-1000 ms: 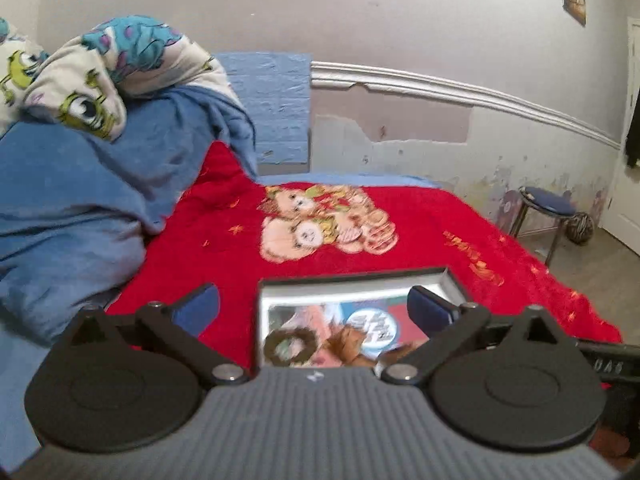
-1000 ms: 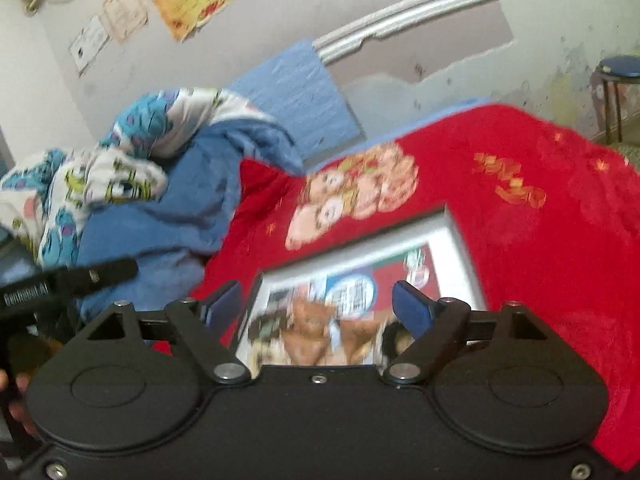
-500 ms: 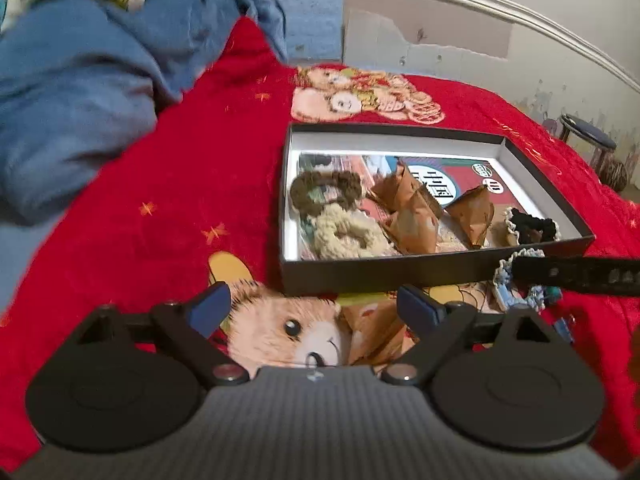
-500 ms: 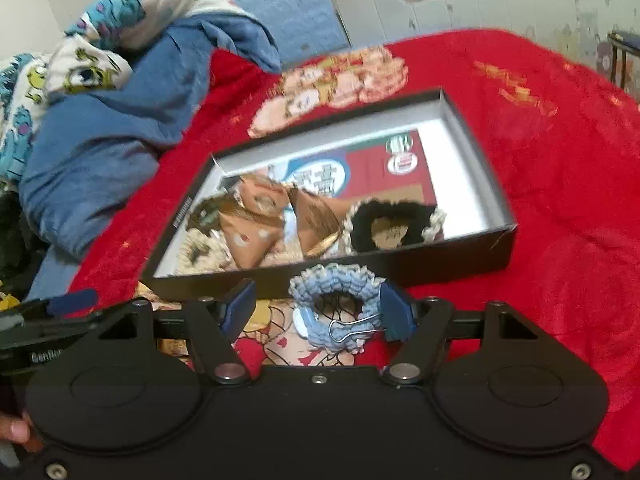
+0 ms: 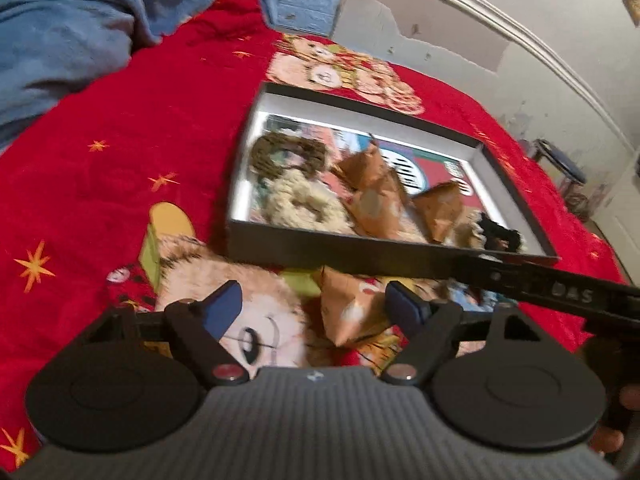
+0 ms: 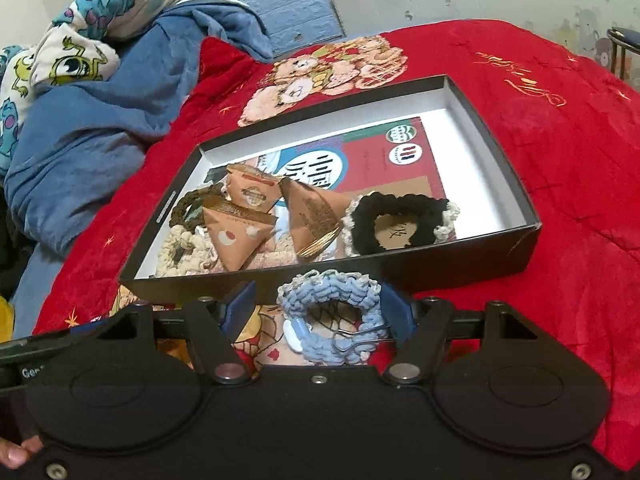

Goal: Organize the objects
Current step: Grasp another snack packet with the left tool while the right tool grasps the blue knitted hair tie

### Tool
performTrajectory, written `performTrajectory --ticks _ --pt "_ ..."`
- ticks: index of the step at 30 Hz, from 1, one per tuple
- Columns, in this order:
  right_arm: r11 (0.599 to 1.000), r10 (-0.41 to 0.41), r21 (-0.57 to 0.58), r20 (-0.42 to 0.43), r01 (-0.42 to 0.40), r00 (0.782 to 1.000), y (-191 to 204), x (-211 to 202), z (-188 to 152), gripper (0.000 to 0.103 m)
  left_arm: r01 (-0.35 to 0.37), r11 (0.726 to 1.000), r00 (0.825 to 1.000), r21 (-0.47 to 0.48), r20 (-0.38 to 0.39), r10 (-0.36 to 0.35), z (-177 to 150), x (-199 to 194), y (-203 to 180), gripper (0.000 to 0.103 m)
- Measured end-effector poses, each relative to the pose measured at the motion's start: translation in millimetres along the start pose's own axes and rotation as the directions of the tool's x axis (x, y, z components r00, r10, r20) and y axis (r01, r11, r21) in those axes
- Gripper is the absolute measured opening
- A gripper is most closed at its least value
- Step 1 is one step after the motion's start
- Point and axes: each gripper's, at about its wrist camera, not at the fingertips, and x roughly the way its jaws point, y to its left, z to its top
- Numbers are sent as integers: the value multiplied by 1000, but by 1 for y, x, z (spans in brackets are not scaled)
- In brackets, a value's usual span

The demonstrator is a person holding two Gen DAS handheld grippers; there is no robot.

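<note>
A shallow black box (image 6: 520,248) sits mid-frame on the red bedspread (image 6: 560,152), holding brown triangular packets (image 6: 236,240) and a black scrunchie (image 6: 396,224). Low in the right wrist view, the right gripper (image 6: 320,312) has its jaws apart around a blue scrunchie (image 6: 328,320) lying in front of the box — the right pad seems to touch it. In the left wrist view, the left gripper (image 5: 316,304) is closing its jaws, not yet gripping, around another brown packet (image 5: 352,312) on the bedspread.
</note>
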Motion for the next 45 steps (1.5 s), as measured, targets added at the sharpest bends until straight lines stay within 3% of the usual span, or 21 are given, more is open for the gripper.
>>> performTrajectory --ticks 10,14,21,32,38,45 --pt "1000 0 -10 -23 0 1000 4 7 -2 53 36 994 998 100 -59 -30 -14 18 -26 68" --pt "1000 -2 8 -30 3 1000 2 9 -2 46 43 993 998 114 -53 -37 -13 26 -31 50" --pt "1000 -24 12 -46 25 999 3 11 -2 36 -10 984 999 180 -41 18 -15 33 -43 47" --pt "999 -24 29 -43 25 999 2 9 0 22 -26 980 998 197 -43 35 -14 32 -46 46" --pt "999 43 18 -19 -42 999 8 0 4 20 -30 978 999 208 -38 39 -14 31 -46 43" --pt "998 60 13 -3 -60 998 14 -6 8 20 -31 978 999 206 -37 39 -13 29 -48 39"
